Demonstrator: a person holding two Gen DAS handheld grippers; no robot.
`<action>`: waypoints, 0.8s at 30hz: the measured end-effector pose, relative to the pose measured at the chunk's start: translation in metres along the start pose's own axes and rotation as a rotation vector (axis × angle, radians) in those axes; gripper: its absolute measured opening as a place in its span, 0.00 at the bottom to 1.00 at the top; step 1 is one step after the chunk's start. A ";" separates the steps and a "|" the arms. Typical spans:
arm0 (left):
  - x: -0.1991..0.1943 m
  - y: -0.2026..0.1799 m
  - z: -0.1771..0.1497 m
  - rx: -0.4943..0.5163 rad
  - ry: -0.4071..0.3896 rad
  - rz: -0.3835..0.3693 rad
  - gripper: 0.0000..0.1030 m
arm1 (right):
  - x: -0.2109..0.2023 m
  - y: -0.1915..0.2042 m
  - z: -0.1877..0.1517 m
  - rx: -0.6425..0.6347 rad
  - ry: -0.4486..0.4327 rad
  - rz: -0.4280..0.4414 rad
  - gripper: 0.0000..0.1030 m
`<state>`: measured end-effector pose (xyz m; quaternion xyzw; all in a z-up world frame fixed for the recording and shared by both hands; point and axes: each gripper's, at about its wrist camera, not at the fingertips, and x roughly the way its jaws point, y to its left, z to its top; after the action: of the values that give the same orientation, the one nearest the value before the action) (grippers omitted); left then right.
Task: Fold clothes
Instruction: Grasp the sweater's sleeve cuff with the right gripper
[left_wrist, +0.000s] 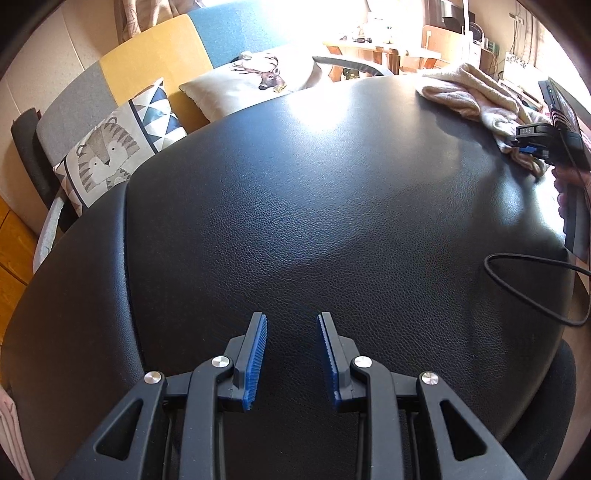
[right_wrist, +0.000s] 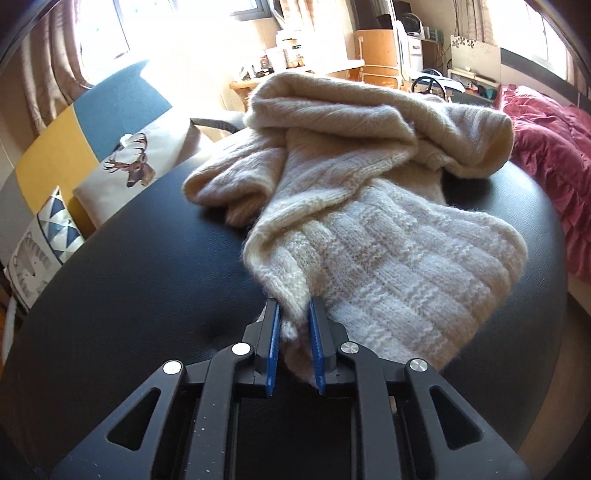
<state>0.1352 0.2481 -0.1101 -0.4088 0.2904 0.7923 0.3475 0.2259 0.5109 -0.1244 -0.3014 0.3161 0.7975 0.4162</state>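
Observation:
A cream knitted sweater (right_wrist: 369, 236) lies bunched on the black leather surface (right_wrist: 129, 277). My right gripper (right_wrist: 294, 314) is shut on the sweater's near corner, with wool pinched between its blue pads. In the left wrist view the same sweater (left_wrist: 476, 99) lies far off at the upper right, and the right gripper's body (left_wrist: 543, 136) shows beside it with a hand below. My left gripper (left_wrist: 291, 325) hovers over bare black leather (left_wrist: 295, 203), its fingers apart with nothing between them.
A sofa with patterned cushions (left_wrist: 110, 147) and a deer cushion (right_wrist: 133, 166) borders the far left edge. A red ruffled blanket (right_wrist: 550, 166) lies to the right. A black cable (left_wrist: 524, 288) loops over the right edge. Shelves and furniture stand behind.

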 end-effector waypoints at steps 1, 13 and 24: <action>0.000 -0.001 -0.001 -0.001 0.001 0.001 0.27 | -0.001 0.003 -0.004 0.011 0.006 0.031 0.14; 0.005 0.006 -0.004 -0.049 0.004 0.028 0.27 | -0.021 0.064 -0.062 -0.039 0.074 0.224 0.09; 0.005 0.010 -0.003 -0.062 -0.003 0.036 0.27 | 0.010 0.006 0.016 -0.176 -0.023 -0.230 0.92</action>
<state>0.1261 0.2415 -0.1136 -0.4131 0.2723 0.8076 0.3208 0.2125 0.5246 -0.1203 -0.3619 0.2036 0.7724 0.4806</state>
